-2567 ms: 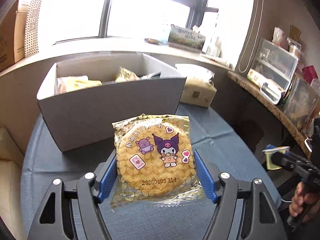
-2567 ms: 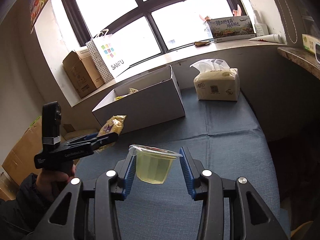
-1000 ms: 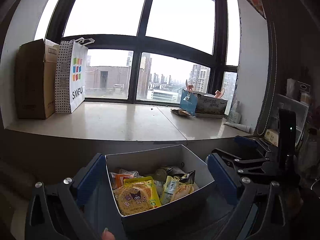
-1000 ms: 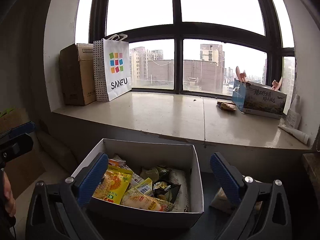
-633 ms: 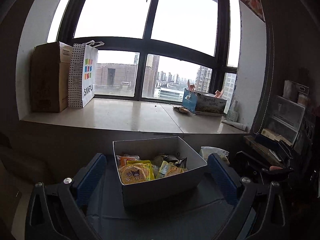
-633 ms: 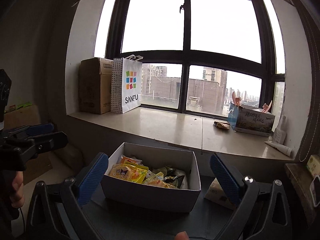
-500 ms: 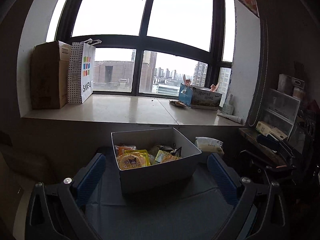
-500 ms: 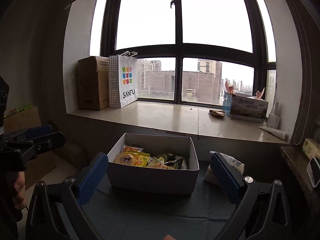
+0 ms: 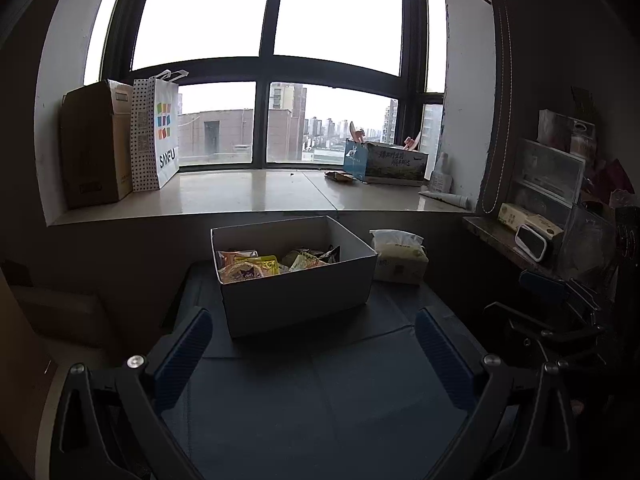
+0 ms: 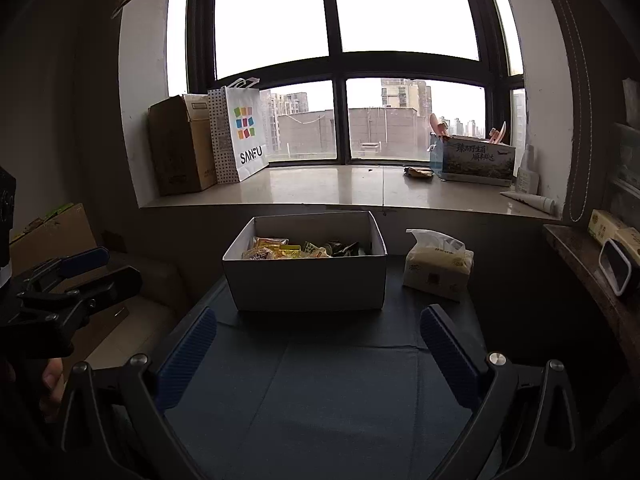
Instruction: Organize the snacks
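A white cardboard box (image 9: 296, 292) stands on the blue-grey table, filled with several snack packets (image 9: 248, 268); it also shows in the right wrist view (image 10: 308, 284) with the packets (image 10: 280, 252) inside. My left gripper (image 9: 312, 344) is open and empty, held back from the box above the table. My right gripper (image 10: 316, 340) is open and empty, also back from the box. The left gripper shows at the left of the right wrist view (image 10: 76, 280), and the right gripper shows dimly at the right of the left wrist view (image 9: 560, 312).
A tissue pack (image 9: 400, 260) sits right of the box, also in the right wrist view (image 10: 438, 266). The blue-grey table cloth (image 10: 320, 392) lies in front. A window sill (image 10: 320, 188) behind holds a brown carton, a SANFU bag (image 10: 240, 140) and a printed box. Shelves crowd the right wall (image 9: 552, 184).
Both grippers have let go of their snacks into the box and opened. They have pulled back and away from the box, which now looks smaller and farther.
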Demonstrator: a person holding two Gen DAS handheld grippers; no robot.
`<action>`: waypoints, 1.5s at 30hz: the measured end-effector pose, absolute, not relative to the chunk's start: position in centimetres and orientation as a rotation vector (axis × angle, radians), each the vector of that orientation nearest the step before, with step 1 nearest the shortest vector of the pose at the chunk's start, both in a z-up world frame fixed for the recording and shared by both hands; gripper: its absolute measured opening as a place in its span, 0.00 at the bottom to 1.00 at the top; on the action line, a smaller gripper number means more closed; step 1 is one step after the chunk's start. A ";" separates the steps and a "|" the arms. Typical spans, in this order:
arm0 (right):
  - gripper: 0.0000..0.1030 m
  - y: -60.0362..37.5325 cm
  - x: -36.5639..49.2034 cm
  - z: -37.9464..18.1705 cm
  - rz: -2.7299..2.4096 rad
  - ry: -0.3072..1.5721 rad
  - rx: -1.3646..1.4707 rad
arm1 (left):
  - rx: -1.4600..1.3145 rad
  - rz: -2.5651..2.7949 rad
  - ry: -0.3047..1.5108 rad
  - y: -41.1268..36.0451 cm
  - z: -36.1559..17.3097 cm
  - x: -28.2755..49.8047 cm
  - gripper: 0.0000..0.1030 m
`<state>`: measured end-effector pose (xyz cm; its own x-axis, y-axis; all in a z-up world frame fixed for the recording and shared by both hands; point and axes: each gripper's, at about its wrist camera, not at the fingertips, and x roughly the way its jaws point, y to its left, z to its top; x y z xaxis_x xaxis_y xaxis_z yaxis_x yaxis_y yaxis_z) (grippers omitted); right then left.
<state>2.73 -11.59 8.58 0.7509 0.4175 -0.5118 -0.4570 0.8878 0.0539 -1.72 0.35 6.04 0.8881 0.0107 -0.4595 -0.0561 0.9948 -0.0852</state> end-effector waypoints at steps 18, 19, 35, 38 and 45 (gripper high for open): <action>1.00 -11.9 3.2 8.2 0.468 0.574 -0.061 | -0.100 0.019 0.501 0.4 5.6 -1.2 1.00; 1.00 -11.9 3.2 8.2 0.466 0.572 -0.061 | -0.101 0.018 0.502 0.4 5.6 -1.1 1.00; 1.00 -12.0 3.2 8.1 0.461 0.577 -0.059 | -0.106 0.019 0.517 0.6 5.2 -1.0 1.00; 1.00 -11.9 3.2 8.1 0.460 0.577 -0.057 | -0.105 0.020 0.521 0.6 5.2 -0.9 1.00; 1.00 -11.9 3.1 8.1 0.460 0.576 -0.058 | -0.104 0.017 0.524 0.5 5.2 -0.9 1.00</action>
<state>3.08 -11.86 8.11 0.7406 0.4033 -0.5374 -0.4353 0.8973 0.0733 -0.94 0.55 5.16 0.8660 -0.0102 -0.4999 -0.0432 0.9945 -0.0950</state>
